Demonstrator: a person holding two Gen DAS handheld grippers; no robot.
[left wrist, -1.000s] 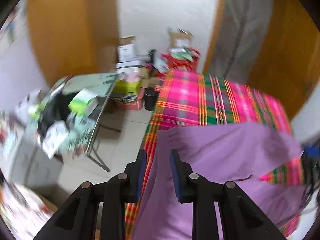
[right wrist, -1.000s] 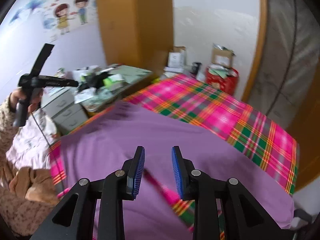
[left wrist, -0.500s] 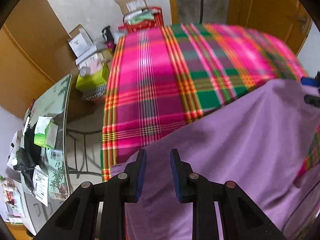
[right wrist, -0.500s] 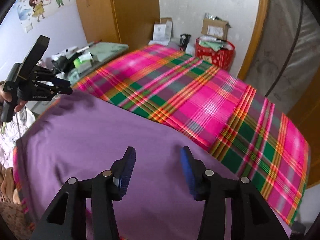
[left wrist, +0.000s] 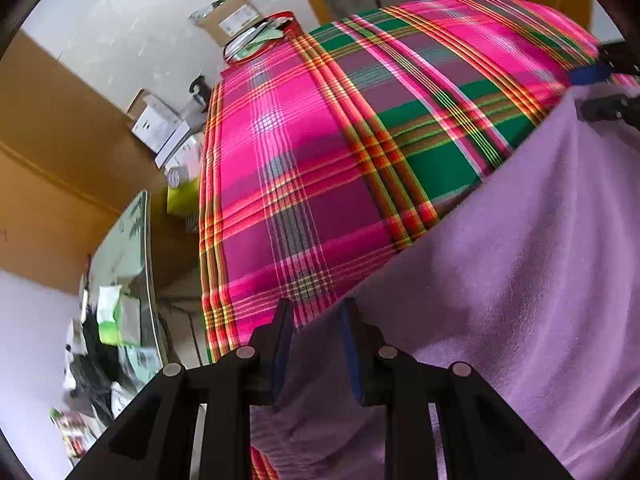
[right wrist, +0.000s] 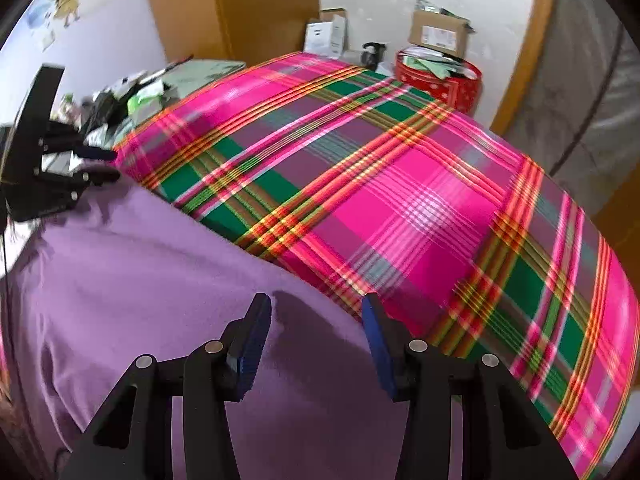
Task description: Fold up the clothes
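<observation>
On the near half of the bed (right wrist: 420, 184), a purple garment (right wrist: 132, 280) lies spread over the pink and green plaid cover, its far edge running across the bed from one side to the other. The left gripper (left wrist: 316, 334) sits at the garment's corner near the bed's left edge, its blue pads close together with purple cloth bunched between them; it looks clamped on that corner. The right gripper (right wrist: 316, 332) stands with its pads well apart over the garment's far edge, holding nothing.

The step in hand seems to be laying the garment flat before the first fold. To do it well, the left side should keep its pinch and hold the cloth taut toward the bed's left edge, while the right gripper takes the far edge squarely, with only one layer between the pads, so both corners can be drawn level. Soft ripples show near the left gripper, so a light outward pull is probably wanted first.

A cluttered bench (left wrist: 128, 264) stands just beside the bed's left edge, carrying papers and green packets. Beyond the far end of the bed are a red tub (right wrist: 440, 80) full of things and cardboard boxes (right wrist: 438, 34) against the wall. None of these lies on the bed, so nothing blocks the fold; only the bench is near enough to catch a swinging left elbow.
</observation>
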